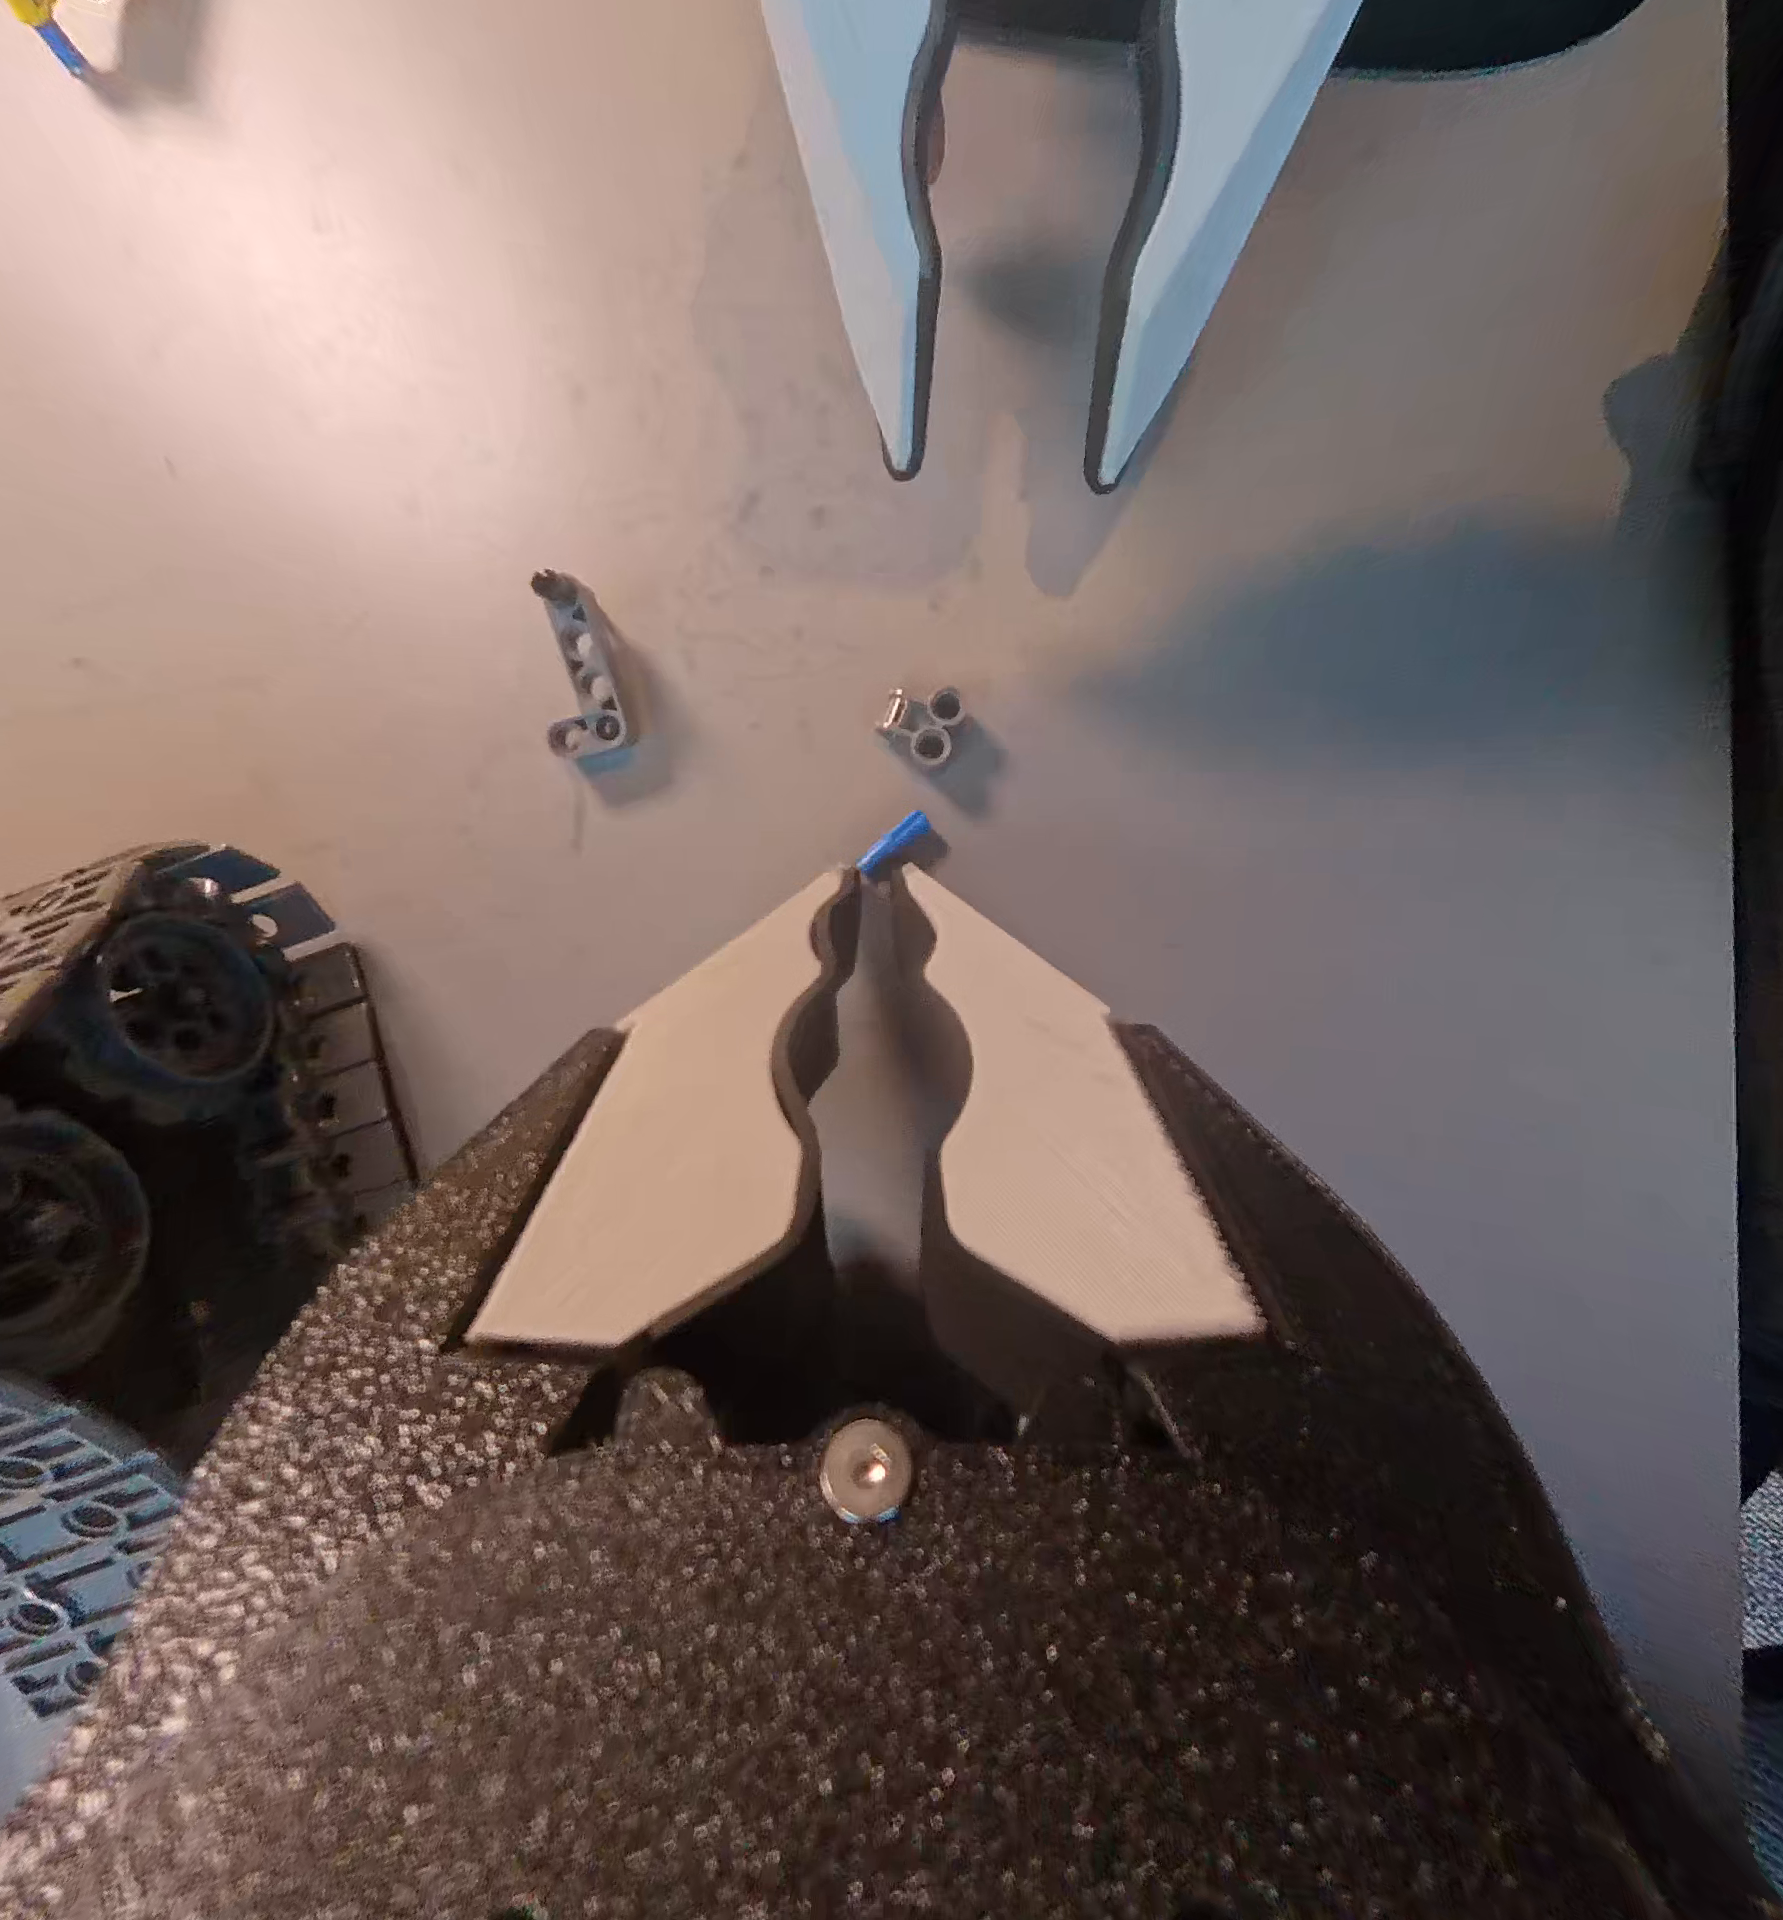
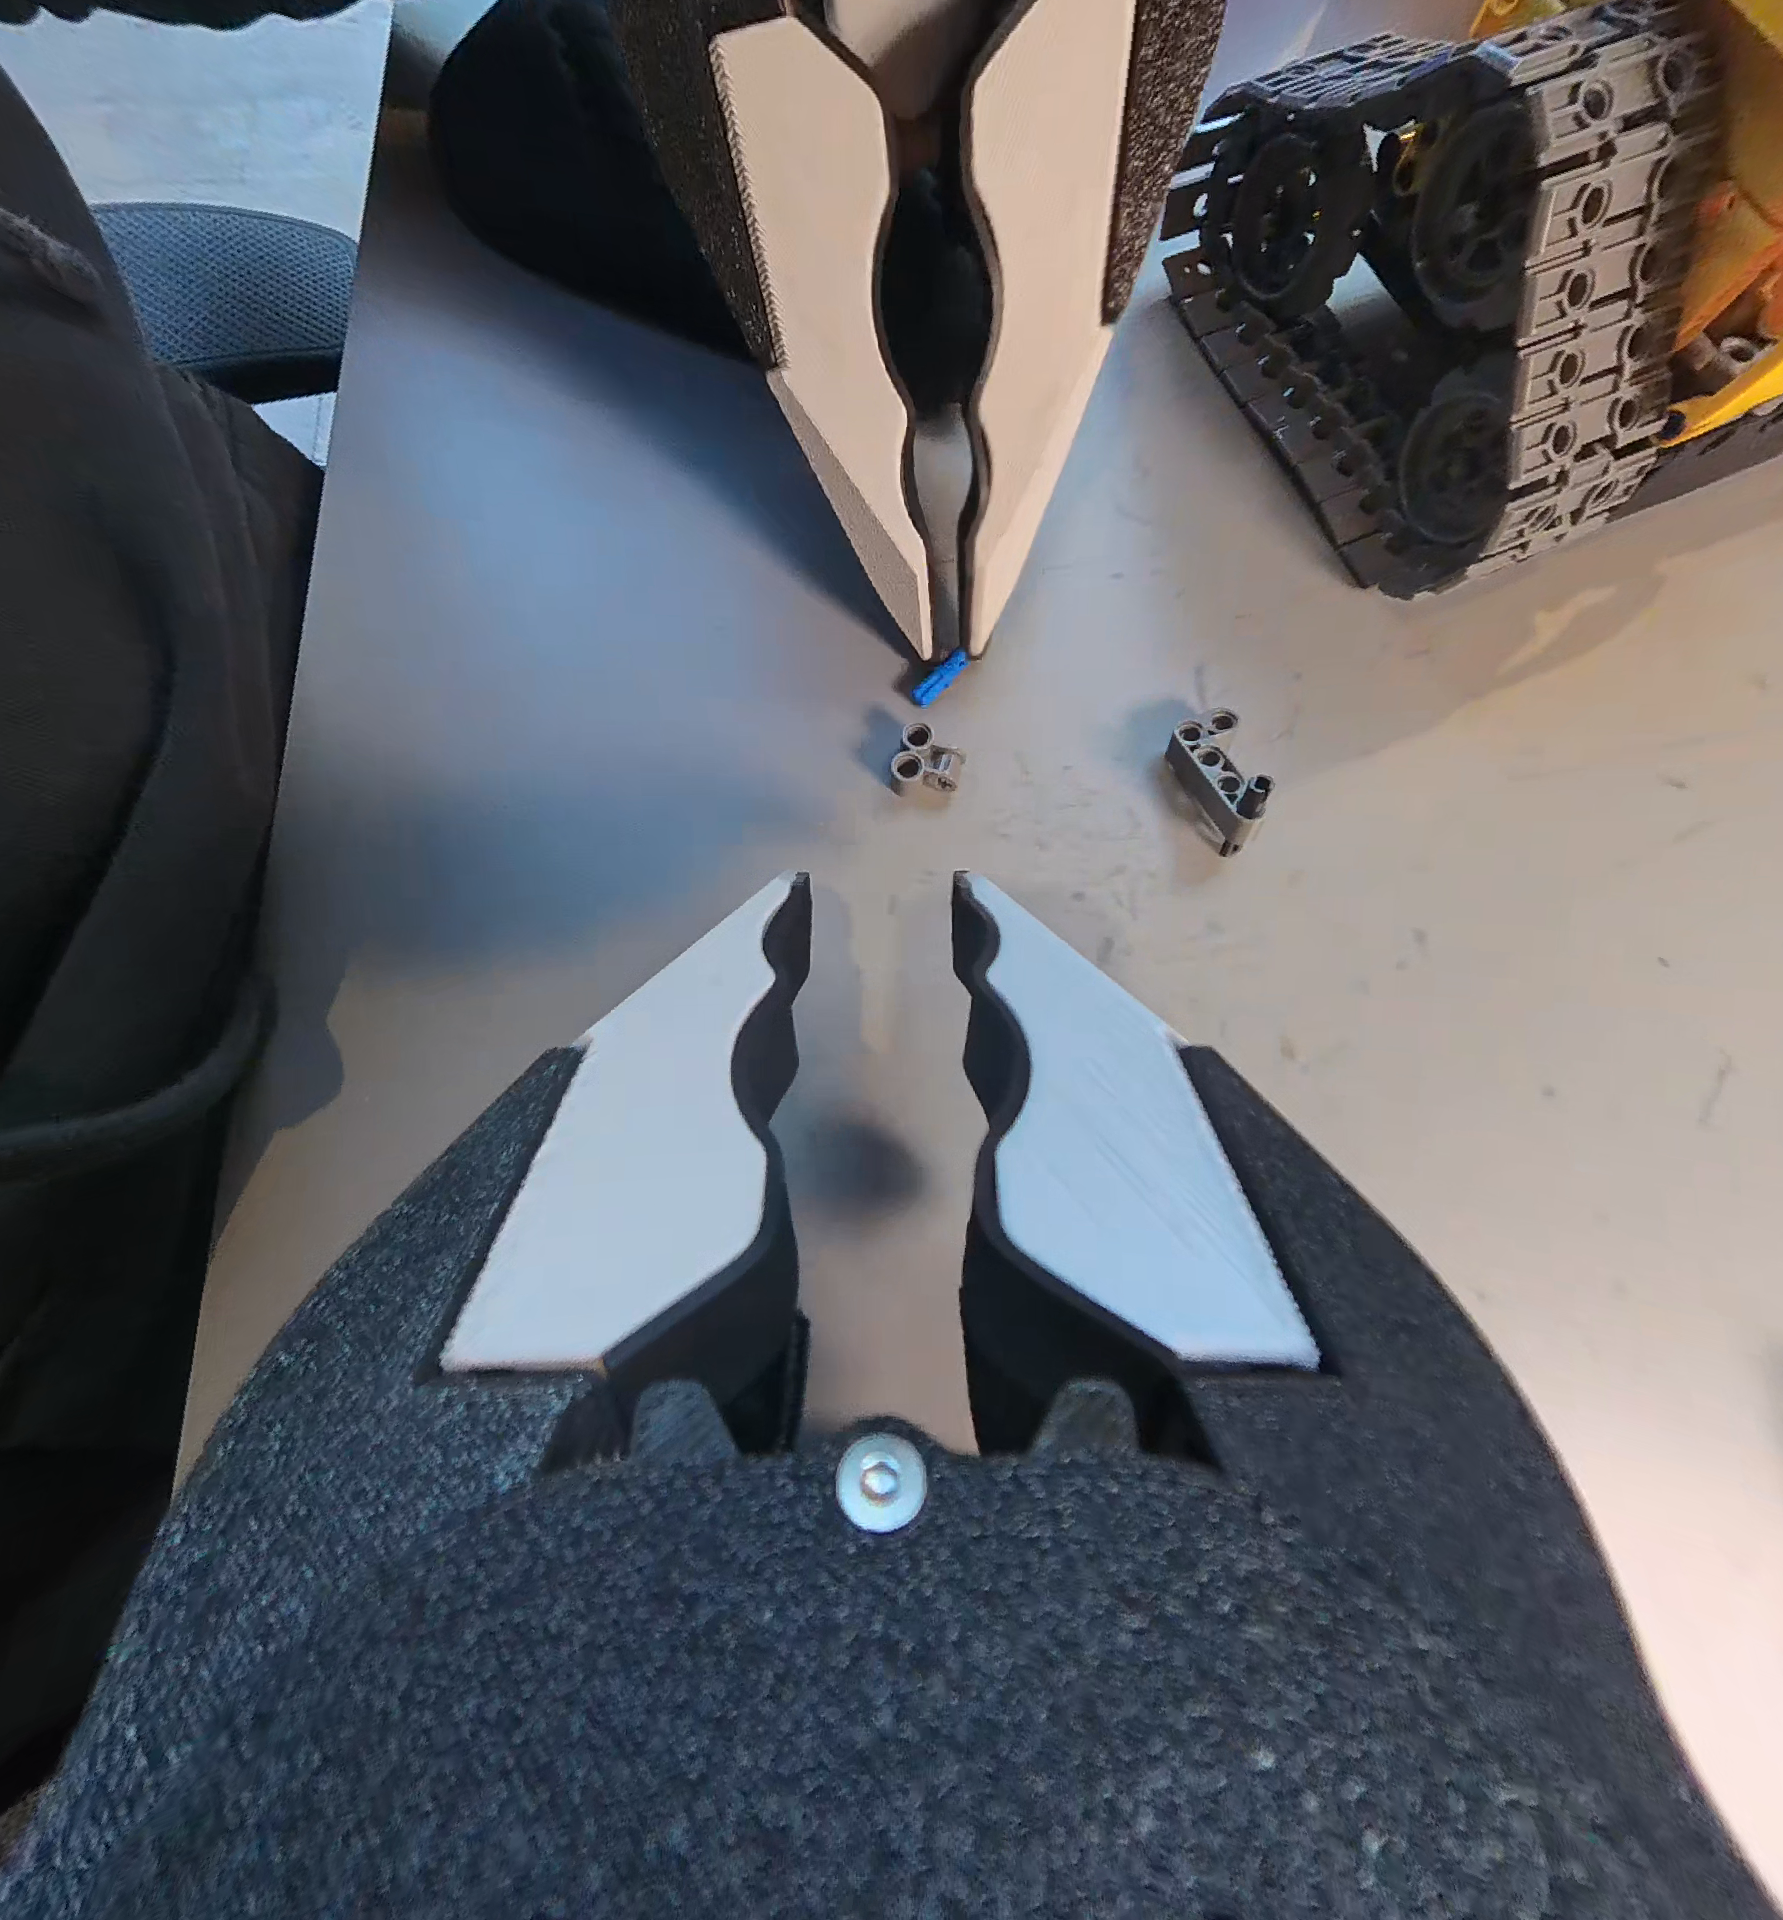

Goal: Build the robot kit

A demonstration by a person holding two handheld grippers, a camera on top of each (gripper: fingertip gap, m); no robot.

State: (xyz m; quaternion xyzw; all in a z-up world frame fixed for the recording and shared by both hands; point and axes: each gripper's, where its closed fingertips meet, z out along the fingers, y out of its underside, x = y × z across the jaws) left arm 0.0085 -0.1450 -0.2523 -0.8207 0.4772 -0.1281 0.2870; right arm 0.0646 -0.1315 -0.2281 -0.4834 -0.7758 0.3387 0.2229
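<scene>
Two grippers are facing each other across a pale table [image 2: 1386,1039], tips well apart, with three small parts lying between them. The left gripper [image 1: 879,878] is sitting with its jaws clenched on one end of a blue pin [image 1: 892,836]; in the right wrist view the same gripper [image 2: 947,649] is showing the pin [image 2: 939,673] sticking out of its tips, low to the table, though whether the pin is touching the surface cannot be told. The pin's long axis is running slantwise, its free end pointing away from the left tips toward the right gripper's side. The right gripper [image 2: 882,883] is hanging with its jaws released, a clear gap between the fingers, holding nothing. Just beyond the pin, toward the right gripper, a grey connector [image 2: 923,769] with two round holes is lying flat; it is lying nearer the left tips than the right ones. Off to one side, a grey bent beam [image 2: 1214,774] with a dark pin in one end is resting apart from the connector. In the left wrist view the connector [image 1: 928,727] is lying just ahead of the pin, the beam [image 1: 586,675] farther left. A tracked model [image 2: 1489,301] in grey and yellow is standing beside the left gripper, well clear of the small parts. A person's dark clothing [image 2: 87,727] is filling the table's edge.
</scene>
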